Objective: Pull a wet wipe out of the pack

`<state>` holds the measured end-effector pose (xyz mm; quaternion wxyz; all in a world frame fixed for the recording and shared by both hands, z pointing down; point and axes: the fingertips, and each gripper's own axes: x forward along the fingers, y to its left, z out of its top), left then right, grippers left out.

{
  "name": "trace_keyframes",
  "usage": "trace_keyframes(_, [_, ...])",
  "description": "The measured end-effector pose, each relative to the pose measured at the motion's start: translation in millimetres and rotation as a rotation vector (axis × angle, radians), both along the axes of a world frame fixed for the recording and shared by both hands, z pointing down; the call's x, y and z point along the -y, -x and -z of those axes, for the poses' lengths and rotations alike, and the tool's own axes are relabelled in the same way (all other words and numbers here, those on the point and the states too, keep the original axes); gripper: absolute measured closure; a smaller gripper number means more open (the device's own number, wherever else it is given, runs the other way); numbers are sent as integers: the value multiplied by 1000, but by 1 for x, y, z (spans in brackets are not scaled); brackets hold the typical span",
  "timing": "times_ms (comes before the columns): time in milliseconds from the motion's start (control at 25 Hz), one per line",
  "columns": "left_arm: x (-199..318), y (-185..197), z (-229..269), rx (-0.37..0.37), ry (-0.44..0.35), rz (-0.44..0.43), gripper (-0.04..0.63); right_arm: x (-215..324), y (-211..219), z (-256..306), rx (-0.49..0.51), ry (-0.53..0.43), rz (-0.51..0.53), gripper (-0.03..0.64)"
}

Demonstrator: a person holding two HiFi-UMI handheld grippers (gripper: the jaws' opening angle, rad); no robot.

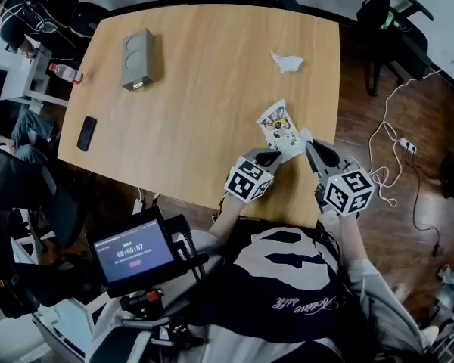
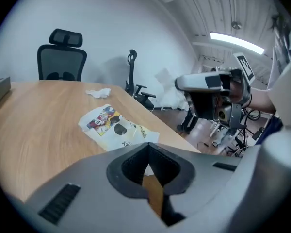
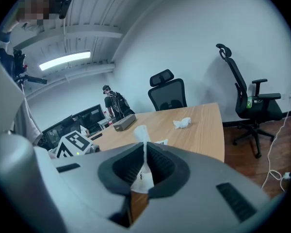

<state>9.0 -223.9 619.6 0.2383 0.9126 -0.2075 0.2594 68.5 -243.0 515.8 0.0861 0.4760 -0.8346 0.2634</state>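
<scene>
Wooden table (image 1: 212, 89) bears wipe pack (image 1: 280, 129); left gripper (image 1: 276, 156) closed, apparently on its edge; right gripper (image 1: 310, 146) clamps a wet wipe (image 3: 141, 133).

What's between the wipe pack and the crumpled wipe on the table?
Only bare table between pack and crumpled wipe; head view shows it.

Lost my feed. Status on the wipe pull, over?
Left gripper shut on pack corner. Right gripper shut on wipe above pack. Crumpled tissue apart, nothing blocking.
</scene>
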Motion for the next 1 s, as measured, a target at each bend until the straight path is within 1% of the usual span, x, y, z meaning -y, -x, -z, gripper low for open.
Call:
trace_keyframes(80, [0,2,12,-14,-16,51,592,-12,-9,0,5,-2,5,600])
trace_keyframes(320, [-13,5,54,-115,-27,249,592,-58,-42,-1,16,4,40,600])
trace_keyframes(520, [-41,-9,82,-179,-53,385,592,-89,-74,4,20,-7,77,600])
trace_keyframes(760, [-87,-30,109,-216,-99,491,592,-124,-90,11,39,-23,162,600])
trace_keyframes(920, [-134,-40,117,-208,-104,509,592,-159,-92,12,59,-17,200,600])
trace_keyframes(1000, [-146,-38,118,-196,-104,516,592,-168,-87,10,68,-12,218,600])
